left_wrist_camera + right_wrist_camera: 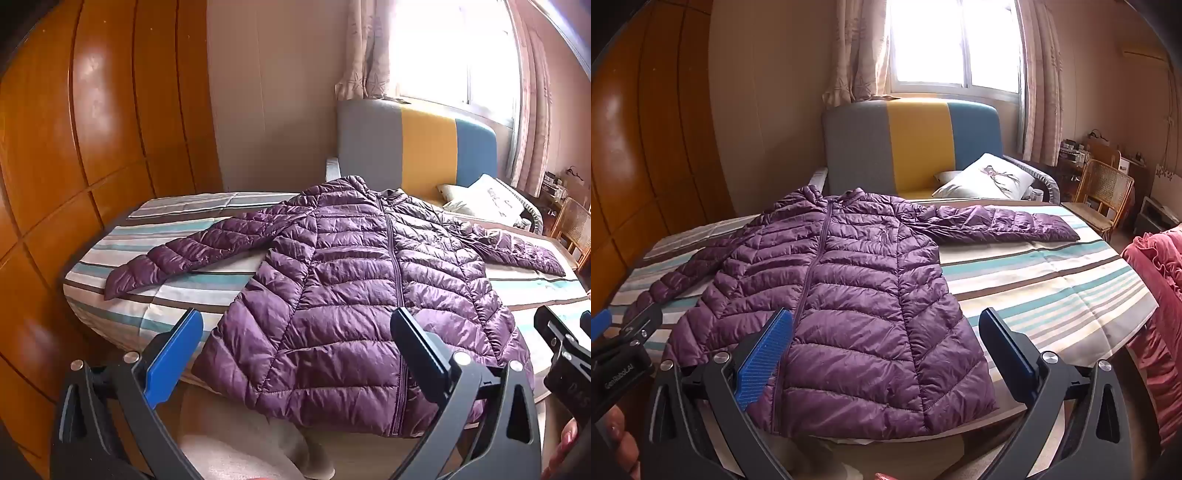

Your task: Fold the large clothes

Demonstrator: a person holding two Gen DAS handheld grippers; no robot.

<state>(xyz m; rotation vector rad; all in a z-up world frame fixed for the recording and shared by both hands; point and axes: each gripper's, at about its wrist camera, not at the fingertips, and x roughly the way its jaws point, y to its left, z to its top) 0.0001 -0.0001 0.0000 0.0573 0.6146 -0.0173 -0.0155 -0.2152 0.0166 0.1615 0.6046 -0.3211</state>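
Note:
A purple quilted puffer jacket (354,280) lies flat and zipped on a striped bed sheet (155,236), both sleeves spread out sideways. It also shows in the right wrist view (842,295). My left gripper (295,354) is open and empty, hovering above the jacket's hem near the bed's front edge. My right gripper (884,354) is open and empty too, above the hem's right half. Each gripper's body shows at the edge of the other view.
A wooden wardrobe (74,147) stands on the left. A grey, yellow and blue headboard (916,144) with a white pillow (990,181) is at the far end. A rattan chair (1104,192) and a pink blanket (1156,295) are on the right.

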